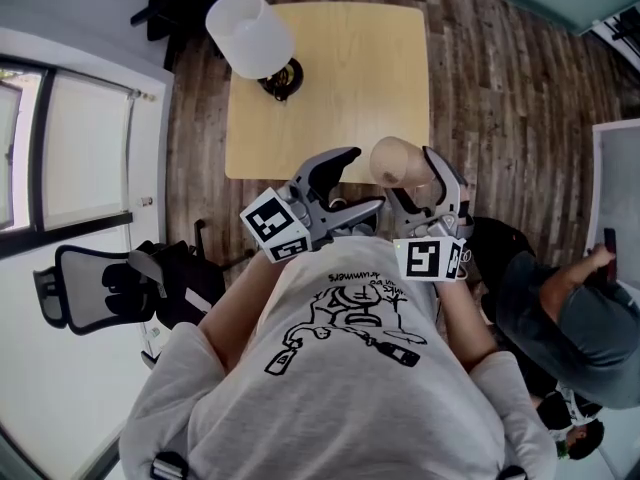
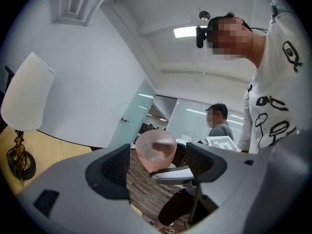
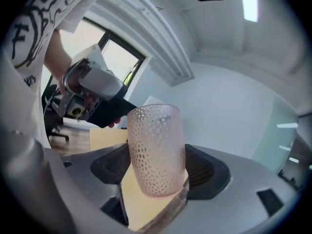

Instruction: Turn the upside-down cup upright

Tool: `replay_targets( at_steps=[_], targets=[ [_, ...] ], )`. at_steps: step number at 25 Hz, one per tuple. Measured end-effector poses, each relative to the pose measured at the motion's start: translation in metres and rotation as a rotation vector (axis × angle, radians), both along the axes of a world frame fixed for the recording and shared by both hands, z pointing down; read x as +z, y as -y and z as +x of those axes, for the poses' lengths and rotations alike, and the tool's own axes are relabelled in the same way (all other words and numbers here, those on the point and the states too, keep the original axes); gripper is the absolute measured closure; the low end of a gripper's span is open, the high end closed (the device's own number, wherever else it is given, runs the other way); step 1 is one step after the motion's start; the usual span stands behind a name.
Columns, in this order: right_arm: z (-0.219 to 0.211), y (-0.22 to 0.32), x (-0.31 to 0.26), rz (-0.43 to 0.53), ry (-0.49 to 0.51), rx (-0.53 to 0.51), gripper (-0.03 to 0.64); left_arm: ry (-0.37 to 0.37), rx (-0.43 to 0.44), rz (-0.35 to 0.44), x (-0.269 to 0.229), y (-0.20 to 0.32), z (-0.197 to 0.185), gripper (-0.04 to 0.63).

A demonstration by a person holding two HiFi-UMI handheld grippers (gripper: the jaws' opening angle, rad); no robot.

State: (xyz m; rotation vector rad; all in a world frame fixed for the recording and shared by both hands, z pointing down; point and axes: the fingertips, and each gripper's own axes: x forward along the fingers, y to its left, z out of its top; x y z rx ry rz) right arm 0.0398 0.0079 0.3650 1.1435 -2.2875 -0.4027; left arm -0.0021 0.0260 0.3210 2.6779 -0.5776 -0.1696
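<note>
Right gripper (image 3: pixel 158 168) fingers clamp the cup (image 3: pixel 156 140) mid-body, left gripper (image 2: pixel 159 165) fingers gape empty: hold that squeeze steady and set it mouth-up, flat on the tabletop (image 1: pixel 330 88)

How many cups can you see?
1. The pink dimpled cup is gripped between the jaws of the right gripper, above the near edge of the wooden table. No other cup shows, though the person hides some floor.

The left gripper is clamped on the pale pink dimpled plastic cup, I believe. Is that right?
Not the left: the right gripper is clamped on the pale pink dimpled plastic cup, as the right gripper view shows. The left gripper stands open.
</note>
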Motion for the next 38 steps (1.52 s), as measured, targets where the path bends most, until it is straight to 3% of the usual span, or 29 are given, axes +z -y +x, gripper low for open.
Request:
replay_targets(
  at_steps=[7, 12, 20, 28, 38],
  targets=[
    [-0.008, -0.003, -0.024, -0.125, 0.537, -0.039, 0.279, -0.001, 0.009, 0.079, -0.016, 0.000, 0.004, 0.233],
    [-0.019, -0.013, -0.032, -0.171, 0.716, -0.146, 0.279, -0.003, 0.030, 0.134, -0.030, 0.001, 0.010, 0.227],
    [-0.034, -0.020, -0.030, -0.179, 0.722, -0.207, 0.279, 0.039, 0.064, 0.176, -0.034, 0.004, 0.020, 0.229],
    [-0.035, -0.014, -0.022, -0.193, 0.696, -0.193, 0.279, 0.068, 0.083, 0.194, -0.025, 0.007, 0.023, 0.250],
    [-0.035, 0.004, 0.030, -0.223, 0.492, -0.138, 0.279, 0.167, 0.104, 0.245, 0.029, 0.020, 0.030, 0.252]
  ],
)
